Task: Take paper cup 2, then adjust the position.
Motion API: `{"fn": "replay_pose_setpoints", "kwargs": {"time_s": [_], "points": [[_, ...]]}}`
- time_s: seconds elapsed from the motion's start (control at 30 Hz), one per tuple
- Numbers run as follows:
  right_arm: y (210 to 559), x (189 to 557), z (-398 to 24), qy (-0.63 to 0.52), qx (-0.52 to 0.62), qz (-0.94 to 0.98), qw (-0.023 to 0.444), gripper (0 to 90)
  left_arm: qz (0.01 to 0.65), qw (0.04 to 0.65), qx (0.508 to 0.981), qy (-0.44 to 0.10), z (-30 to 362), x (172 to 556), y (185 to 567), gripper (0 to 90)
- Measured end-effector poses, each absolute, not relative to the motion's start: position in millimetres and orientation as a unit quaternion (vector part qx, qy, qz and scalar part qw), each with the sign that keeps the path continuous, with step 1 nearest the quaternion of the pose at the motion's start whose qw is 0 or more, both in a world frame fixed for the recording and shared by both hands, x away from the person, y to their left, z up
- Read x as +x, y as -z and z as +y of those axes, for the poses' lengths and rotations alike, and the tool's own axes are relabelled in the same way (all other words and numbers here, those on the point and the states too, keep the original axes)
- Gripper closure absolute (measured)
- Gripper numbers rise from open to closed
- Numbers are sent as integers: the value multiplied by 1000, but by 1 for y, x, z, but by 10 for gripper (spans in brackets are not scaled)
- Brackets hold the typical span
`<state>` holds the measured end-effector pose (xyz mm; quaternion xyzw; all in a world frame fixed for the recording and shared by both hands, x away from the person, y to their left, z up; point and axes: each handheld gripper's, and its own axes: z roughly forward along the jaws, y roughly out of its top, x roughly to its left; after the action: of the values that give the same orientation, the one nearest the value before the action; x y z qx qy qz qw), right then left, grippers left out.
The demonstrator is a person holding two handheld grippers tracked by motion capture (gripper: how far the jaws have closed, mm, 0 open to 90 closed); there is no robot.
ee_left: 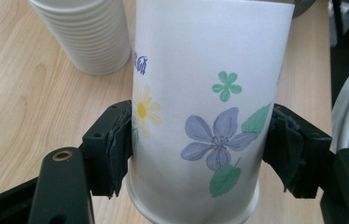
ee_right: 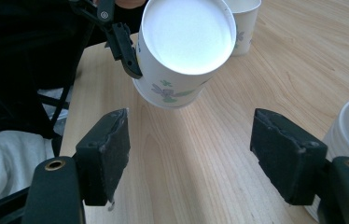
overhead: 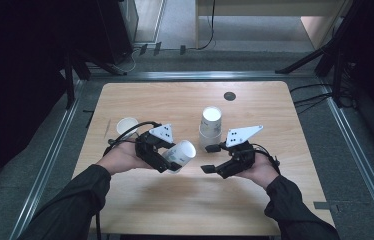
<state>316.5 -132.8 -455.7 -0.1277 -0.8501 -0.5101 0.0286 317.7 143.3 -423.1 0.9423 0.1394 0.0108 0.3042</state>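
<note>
A white paper cup (overhead: 184,151) printed with flowers is tipped on its side above the table, its white round end turned toward my right gripper. My left gripper (overhead: 167,159) is shut on it, and in the left gripper view the pads press both sides of the cup (ee_left: 210,60). My right gripper (overhead: 211,158) stands open a little to the right with nothing between its fingers (ee_right: 107,149). Its view shows the held cup (ee_right: 186,46) ahead, with the left gripper's fingers (ee_right: 126,51) on the cup's side.
A stack of ribbed white cups (overhead: 210,127) stands upright mid-table, just beyond the grippers. A single flowered cup (overhead: 126,126) stands at the left. A small dark disc (overhead: 230,96) lies near the far edge of the wooden table (overhead: 175,200).
</note>
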Motion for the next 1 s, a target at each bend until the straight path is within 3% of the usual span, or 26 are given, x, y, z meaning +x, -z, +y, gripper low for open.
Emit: {"fn": "replay_pose_setpoints", "kwargs": {"time_s": [0.3,0.5,1.0], "points": [[458,316,-127,511,-126,-850,23,285,124,261,957,-9,139,320,421,295],[462,315,-120,508,-130,-851,25,238,113,225,968,-11,135,321,418,294],[463,316,-101,518,-116,-847,29,235,76,198,977,2,120,315,422,294]]}}
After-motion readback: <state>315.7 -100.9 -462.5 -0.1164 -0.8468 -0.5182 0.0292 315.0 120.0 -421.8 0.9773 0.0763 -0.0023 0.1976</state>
